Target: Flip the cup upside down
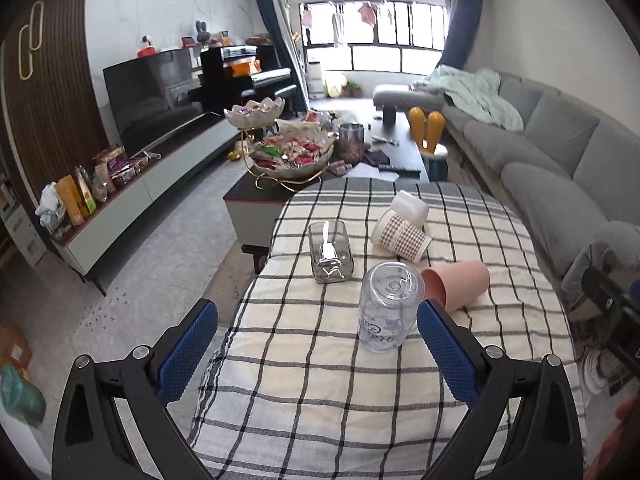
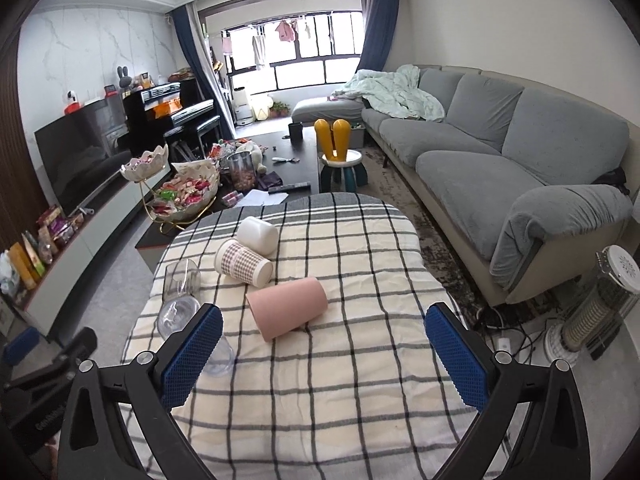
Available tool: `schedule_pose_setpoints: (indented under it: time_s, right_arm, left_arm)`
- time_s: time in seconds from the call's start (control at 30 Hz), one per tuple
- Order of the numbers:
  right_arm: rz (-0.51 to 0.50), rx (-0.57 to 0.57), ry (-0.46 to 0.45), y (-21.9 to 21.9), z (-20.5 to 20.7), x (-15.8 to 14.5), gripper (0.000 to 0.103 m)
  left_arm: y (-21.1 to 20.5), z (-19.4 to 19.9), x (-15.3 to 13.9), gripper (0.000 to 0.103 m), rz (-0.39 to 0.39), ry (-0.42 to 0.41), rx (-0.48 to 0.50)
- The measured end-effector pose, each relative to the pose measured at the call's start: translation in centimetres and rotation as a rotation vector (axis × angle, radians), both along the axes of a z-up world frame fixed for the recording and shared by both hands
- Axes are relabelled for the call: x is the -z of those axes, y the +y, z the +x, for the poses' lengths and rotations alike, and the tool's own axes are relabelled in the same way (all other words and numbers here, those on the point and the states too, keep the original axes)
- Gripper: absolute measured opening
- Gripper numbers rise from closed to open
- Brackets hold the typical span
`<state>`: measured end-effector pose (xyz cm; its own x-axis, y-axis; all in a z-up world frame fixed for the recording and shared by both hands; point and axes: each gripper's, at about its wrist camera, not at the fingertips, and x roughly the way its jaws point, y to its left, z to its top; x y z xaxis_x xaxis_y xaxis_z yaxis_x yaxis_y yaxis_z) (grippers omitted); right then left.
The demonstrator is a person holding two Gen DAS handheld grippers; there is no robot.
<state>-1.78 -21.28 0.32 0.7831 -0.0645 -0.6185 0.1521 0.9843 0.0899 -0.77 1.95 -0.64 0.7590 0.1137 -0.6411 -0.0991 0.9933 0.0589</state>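
Observation:
A clear plastic cup with blue print [image 1: 388, 306] stands upside down on the checked tablecloth [image 1: 320, 380], just ahead of my open, empty left gripper [image 1: 318, 344]. It also shows in the right wrist view [image 2: 180, 312], partly behind my left finger. A pink cup [image 2: 287, 307] lies on its side ahead of my open, empty right gripper [image 2: 324, 352]; it also shows in the left wrist view [image 1: 458, 282]. A checked paper cup [image 2: 243, 261], a white cup [image 2: 258, 235] and a square glass [image 1: 330, 251] stand or lie further back.
A dark coffee table [image 2: 296, 152] with snack bowls [image 2: 188, 192] stands beyond the cloth. A grey sofa [image 2: 500, 152] runs along the right. A TV unit [image 1: 132, 196] lines the left wall. A heater [image 2: 600, 304] stands on the floor at right.

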Motion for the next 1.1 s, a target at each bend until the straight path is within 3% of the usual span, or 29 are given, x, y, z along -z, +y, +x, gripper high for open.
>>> schedule_pose_setpoints:
  time_s: [1.1]
  right_arm:
    - [-0.006,0.016,-0.009,-0.33,-0.68,-0.15,0.102]
  left_arm:
    - [-0.31,-0.99,-0.82,0.103,-0.013,-0.021,0.02]
